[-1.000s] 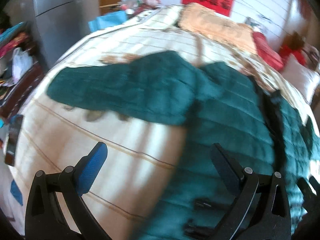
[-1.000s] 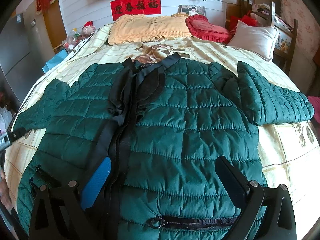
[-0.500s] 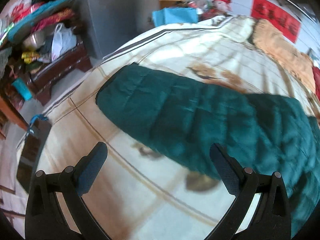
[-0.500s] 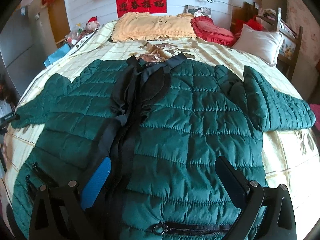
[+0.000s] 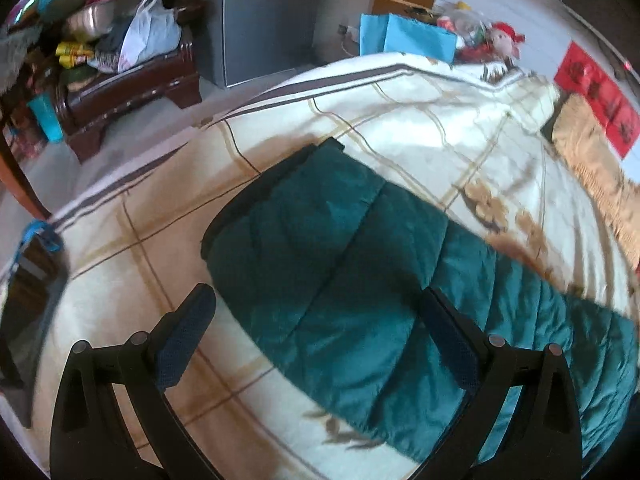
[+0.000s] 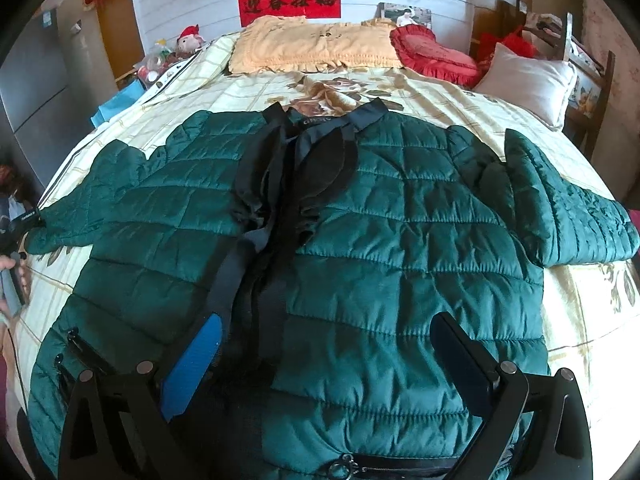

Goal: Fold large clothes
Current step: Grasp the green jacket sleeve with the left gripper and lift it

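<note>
Left wrist view: left gripper (image 5: 316, 322) with jaws spread wide, holding nothing, hovering over the cuff end of one green quilted sleeve (image 5: 332, 256); whether the fingers (image 5: 182, 338) touch the fabric cannot be told. Sleeve lying flat and stretched toward the left edge of the bed (image 5: 400, 136), dark trim at the cuff, slightly blurred. Right wrist view: right gripper (image 6: 326, 360) likewise spread wide and empty, poised above the lower hem of one green jacket (image 6: 400, 240). Jacket spread face up across the middle of the bed, black front placket and collar running up the centre, two sleeves out toward the left and right edges, the right one bent back on itself. One zipped pocket visible near the hem. Three pillows at the head edge: yellow pillow (image 6: 316, 46), red pillow (image 6: 434, 54), white pillow (image 6: 528, 80).
</note>
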`<action>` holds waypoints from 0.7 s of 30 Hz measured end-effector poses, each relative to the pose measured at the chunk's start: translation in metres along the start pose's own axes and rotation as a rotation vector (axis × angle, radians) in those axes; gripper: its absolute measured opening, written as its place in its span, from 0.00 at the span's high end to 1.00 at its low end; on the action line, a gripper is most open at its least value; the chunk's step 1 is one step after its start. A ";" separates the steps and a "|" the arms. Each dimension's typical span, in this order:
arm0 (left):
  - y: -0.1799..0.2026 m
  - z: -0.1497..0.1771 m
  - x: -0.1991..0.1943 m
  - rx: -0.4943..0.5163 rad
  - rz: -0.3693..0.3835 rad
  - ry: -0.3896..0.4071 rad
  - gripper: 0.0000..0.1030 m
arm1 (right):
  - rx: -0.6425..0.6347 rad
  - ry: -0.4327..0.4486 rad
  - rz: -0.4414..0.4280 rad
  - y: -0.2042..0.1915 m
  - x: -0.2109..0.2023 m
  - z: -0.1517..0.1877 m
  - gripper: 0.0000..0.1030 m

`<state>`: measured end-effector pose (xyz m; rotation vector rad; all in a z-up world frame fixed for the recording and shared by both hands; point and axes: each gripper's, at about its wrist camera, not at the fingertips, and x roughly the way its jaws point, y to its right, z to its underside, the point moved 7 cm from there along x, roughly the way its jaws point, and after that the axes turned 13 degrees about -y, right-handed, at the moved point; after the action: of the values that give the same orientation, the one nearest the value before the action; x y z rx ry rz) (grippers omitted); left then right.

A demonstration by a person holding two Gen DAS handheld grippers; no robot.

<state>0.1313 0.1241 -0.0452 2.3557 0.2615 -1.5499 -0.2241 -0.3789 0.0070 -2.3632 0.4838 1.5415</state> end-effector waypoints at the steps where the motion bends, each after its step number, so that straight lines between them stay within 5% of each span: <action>1: 0.000 -0.002 0.001 -0.011 0.022 0.004 0.05 | -0.003 -0.001 0.000 -0.001 0.000 0.000 0.00; 4: 0.001 -0.005 0.003 -0.027 0.044 0.014 0.16 | -0.012 -0.012 0.006 -0.003 0.003 0.000 0.00; 7: 0.004 -0.007 0.001 -0.005 0.040 0.028 0.47 | -0.008 -0.024 -0.003 -0.003 0.006 0.001 0.00; 9: 0.007 -0.007 -0.002 0.000 0.062 0.021 0.77 | -0.004 -0.027 -0.007 -0.002 0.006 0.002 0.00; 12: 0.013 -0.005 -0.018 0.013 0.101 0.046 0.87 | 0.002 -0.027 -0.008 0.000 0.005 0.002 0.00; 21: 0.070 0.030 -0.096 0.190 0.199 0.139 0.90 | 0.013 -0.019 -0.034 0.002 -0.002 0.007 0.00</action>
<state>0.0892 0.0493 0.0428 2.5487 -0.0930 -1.3750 -0.2315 -0.3774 0.0059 -2.3324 0.4458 1.5398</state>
